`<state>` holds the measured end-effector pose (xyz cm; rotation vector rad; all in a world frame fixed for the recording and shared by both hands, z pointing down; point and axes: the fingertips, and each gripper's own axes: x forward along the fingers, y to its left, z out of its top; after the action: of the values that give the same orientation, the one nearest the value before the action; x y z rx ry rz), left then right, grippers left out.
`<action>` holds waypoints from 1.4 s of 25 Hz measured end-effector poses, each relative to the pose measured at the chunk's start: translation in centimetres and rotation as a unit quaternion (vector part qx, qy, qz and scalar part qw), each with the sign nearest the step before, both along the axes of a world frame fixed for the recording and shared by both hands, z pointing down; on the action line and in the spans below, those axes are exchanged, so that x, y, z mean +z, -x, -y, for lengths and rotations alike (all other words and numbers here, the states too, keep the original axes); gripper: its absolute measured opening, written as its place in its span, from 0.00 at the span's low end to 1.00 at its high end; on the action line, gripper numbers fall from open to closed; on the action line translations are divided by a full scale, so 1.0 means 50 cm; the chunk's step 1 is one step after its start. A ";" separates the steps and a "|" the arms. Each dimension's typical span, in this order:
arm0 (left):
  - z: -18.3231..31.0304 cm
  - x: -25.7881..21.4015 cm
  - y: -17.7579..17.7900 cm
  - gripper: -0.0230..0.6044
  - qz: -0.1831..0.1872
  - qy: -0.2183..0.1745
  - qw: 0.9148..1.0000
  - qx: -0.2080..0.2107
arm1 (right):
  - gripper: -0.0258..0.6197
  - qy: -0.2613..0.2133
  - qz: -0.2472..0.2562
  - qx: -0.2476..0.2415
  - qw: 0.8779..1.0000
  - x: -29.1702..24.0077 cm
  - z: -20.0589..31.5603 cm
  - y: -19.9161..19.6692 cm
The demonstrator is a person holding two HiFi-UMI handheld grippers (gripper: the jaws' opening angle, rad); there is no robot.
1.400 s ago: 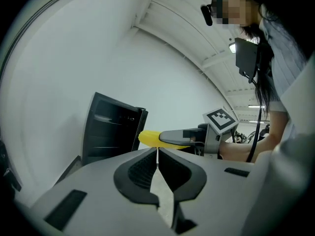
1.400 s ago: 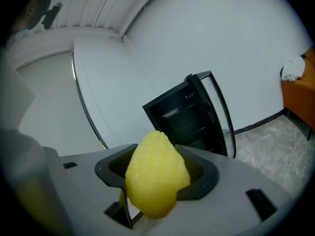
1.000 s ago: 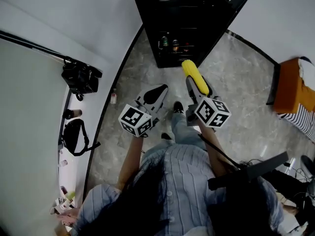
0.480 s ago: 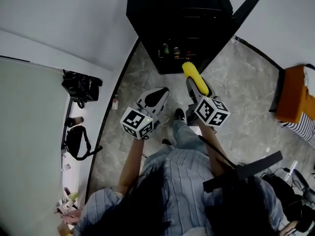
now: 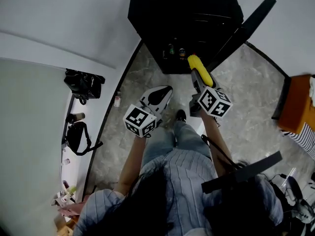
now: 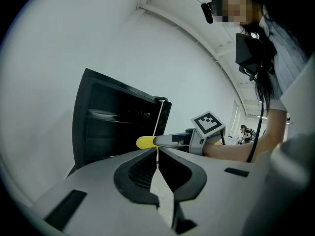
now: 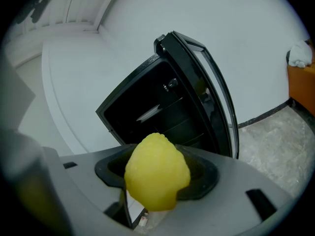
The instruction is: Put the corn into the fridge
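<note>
Right gripper (image 5: 200, 76): fingers clamped on the corn (image 7: 157, 173), 1 on either side. The yellow tip sticks out past the fingertips, toward the fridge (image 5: 182, 18). The fridge is black and stands just ahead of those fingertips, with its door (image 5: 244, 25) swung open to their right. Corn not yet inside.

2 small containers (image 5: 175, 50) sit on a low shelf, ahead and slightly left of the corn tip.

Left gripper (image 6: 157, 154): fingers together, nothing between them. The right gripper and corn are ahead, to their right.

Grey stone floor (image 5: 246, 97) lies under both.
</note>
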<state>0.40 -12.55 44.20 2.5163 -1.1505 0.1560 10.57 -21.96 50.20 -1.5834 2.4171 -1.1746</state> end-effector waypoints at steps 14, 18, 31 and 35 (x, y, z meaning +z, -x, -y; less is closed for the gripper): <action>0.082 0.022 0.025 0.05 -0.004 0.011 0.998 0.059 | 0.42 0.013 -0.029 0.042 0.999 0.050 0.122 0.023; 0.113 0.028 0.051 0.05 -0.008 0.014 0.997 0.071 | 0.42 0.015 -0.043 0.053 0.998 0.072 0.162 0.042; 0.192 0.088 0.135 0.05 -0.011 0.037 0.993 0.112 | 0.42 0.031 -0.073 0.090 0.993 0.186 0.399 0.119; 0.211 0.103 0.166 0.05 -0.006 0.043 0.993 0.109 | 0.42 0.042 -0.105 0.096 0.989 0.225 0.438 0.119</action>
<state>-7.88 -23.11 49.34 2.5569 -0.8444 0.2406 4.61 -43.83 61.46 -2.0071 2.2896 -1.1420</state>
